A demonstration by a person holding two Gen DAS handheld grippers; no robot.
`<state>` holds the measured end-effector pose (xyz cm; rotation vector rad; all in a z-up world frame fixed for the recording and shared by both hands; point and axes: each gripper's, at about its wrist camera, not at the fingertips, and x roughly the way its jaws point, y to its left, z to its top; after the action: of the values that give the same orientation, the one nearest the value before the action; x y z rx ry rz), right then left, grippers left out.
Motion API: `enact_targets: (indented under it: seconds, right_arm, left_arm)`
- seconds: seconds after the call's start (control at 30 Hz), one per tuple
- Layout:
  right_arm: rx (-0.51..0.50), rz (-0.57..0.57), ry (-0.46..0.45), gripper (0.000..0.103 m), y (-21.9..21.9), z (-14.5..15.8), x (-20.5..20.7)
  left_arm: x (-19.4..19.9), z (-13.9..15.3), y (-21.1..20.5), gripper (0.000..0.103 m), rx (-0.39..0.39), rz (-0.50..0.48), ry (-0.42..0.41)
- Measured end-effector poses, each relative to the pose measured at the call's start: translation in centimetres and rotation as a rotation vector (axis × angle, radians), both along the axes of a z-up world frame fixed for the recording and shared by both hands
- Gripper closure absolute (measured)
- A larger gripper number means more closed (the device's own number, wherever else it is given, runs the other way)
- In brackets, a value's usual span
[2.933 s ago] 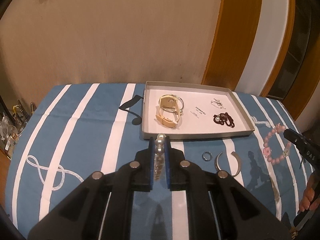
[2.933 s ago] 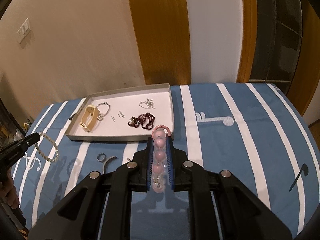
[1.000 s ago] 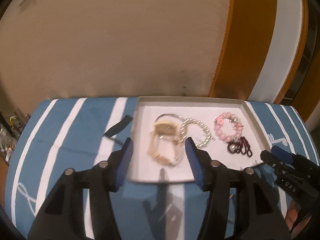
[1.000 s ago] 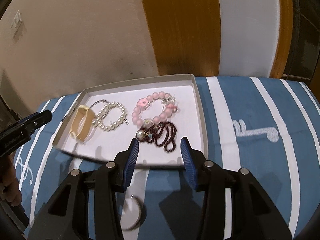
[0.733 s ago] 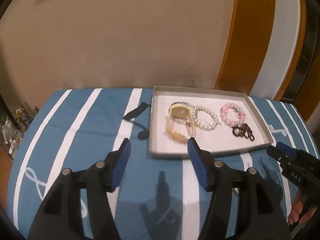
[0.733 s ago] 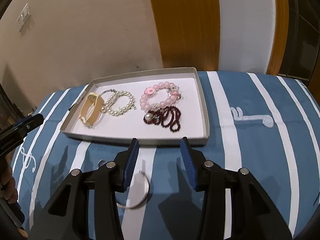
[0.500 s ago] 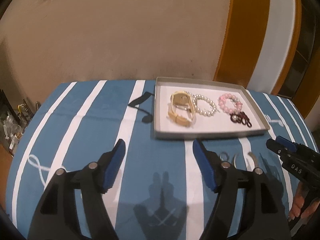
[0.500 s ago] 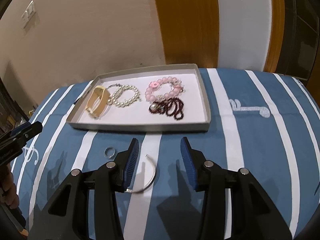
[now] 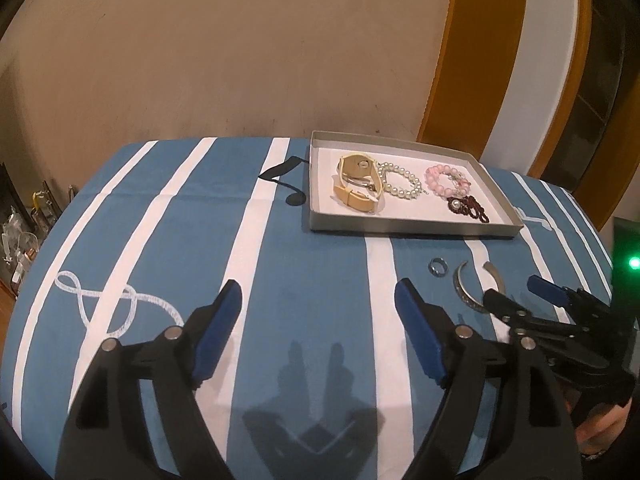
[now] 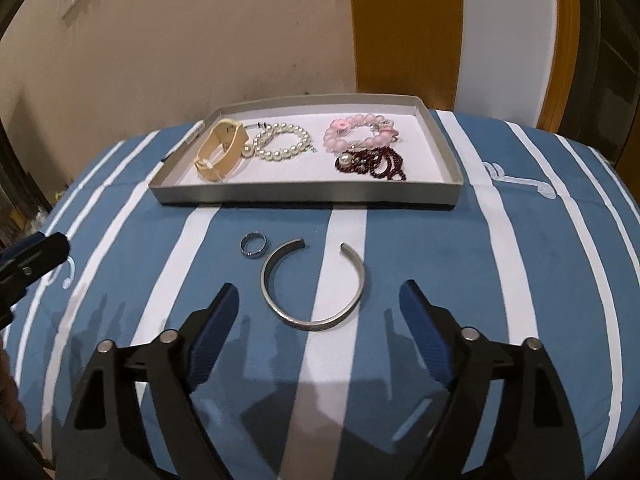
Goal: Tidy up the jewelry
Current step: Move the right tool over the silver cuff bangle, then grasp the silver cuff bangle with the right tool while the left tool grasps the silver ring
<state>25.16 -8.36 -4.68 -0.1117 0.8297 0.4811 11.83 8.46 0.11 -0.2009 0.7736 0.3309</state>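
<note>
The right hand-held gripper (image 10: 318, 312) is hovering low over the striped surface (image 10: 532, 264), fingers spread wide and empty, framing the silver cuff bangle (image 10: 312, 284) with the ring (image 10: 253, 245) just beside it. The left hand-held gripper (image 9: 318, 314) is hanging spread and empty too. The tray (image 10: 304, 193) is holding the watch (image 10: 220, 148), pearl bracelet (image 10: 284, 142), pink bracelet (image 10: 360, 132) and dark beads (image 10: 376, 162).

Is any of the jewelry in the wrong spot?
Yes. The small ring and the open silver cuff bracelet lie on the striped cloth, outside the gray tray where the other pieces sit.
</note>
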Motion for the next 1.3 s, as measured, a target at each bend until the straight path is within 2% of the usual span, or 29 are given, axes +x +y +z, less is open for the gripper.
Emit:
enact_targets:
  seconds: [0.2, 0.37, 0.53, 0.63, 0.8, 0.97, 1.3]
  right_arm:
    - [-0.055, -0.047, 0.022, 0.012, 1.0, -1.2, 0.5]
    - [-0.094, -0.071, 0.043, 0.011, 1.5, -2.1, 1.0]
    - [-0.089, -0.082, 0.045, 0.011, 1.6, -2.1, 1.3]
    - [-0.088, -0.080, 0.040, 0.014, 1.8, -2.0, 1.3]
    - [-0.086, -0.081, 0.032, 0.025, 2.2, -1.9, 1.5]
    - [-0.083, -0.082, 0.029, 0.030, 2.4, -1.9, 1.5]
    - [-0.082, -0.078, 0.026, 0.034, 2.5, -1.8, 1.4]
  left_arm:
    - [-1.0, -0.4, 0.3, 0.023, -0.024, -0.008, 0.001]
    - [-1.6, -0.5, 0.7, 0.017, -0.031, -0.002, -0.009]
    - [-1.7, -0.8, 1.0, 0.012, -0.028, 0.009, -0.007]
    - [-1.7, -1.1, 1.0, 0.011, -0.035, 0.011, -0.003]
    - [-1.5, -1.4, 1.0, 0.011, -0.035, 0.006, 0.009]
    - [-1.4, -1.6, 0.9, 0.011, -0.033, 0.005, 0.016]
    - [-1.4, -1.9, 0.7, 0.011, -0.022, -0.005, 0.026]
